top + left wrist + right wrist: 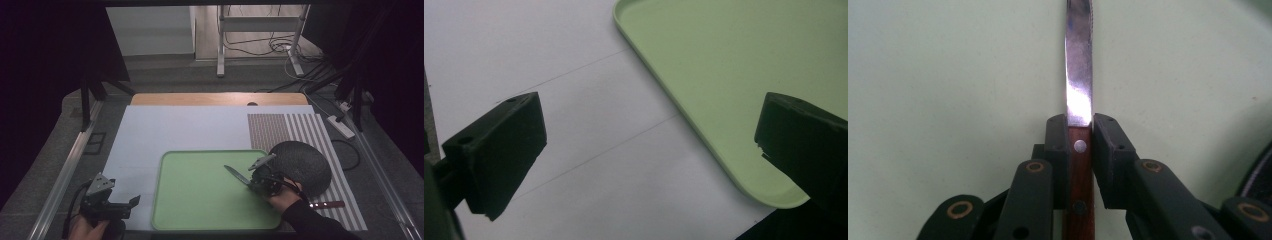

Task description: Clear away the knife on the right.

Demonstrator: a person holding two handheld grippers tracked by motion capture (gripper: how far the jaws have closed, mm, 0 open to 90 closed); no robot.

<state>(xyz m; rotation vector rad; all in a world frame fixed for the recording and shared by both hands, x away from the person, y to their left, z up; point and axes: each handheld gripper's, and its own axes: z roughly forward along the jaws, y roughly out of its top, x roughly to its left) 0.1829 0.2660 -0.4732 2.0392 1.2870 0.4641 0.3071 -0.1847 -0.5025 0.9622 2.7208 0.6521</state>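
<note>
A knife [236, 175] with a steel blade [1079, 65] and a riveted wooden handle is clamped between the jaws of my right gripper [252, 182], which is shut on the handle just behind the blade. The blade points up and to the left, low over the right half of the green tray [200, 200]. In the right gripper view the pale green tray floor [948, 75] lies under the blade. My left gripper [134, 201] rests at the bottom left, open with nothing between its jaws, beside the tray's left edge. Its own view shows the jaws spread wide [649, 145] over the tray's near corner [724, 60].
A white sheet [175, 130] covers the table under the tray. A striped mat [305, 127] lies at the right with a dark round woven mat [302, 165] on it. A second utensil with a reddish handle [327, 204] lies near the right forearm.
</note>
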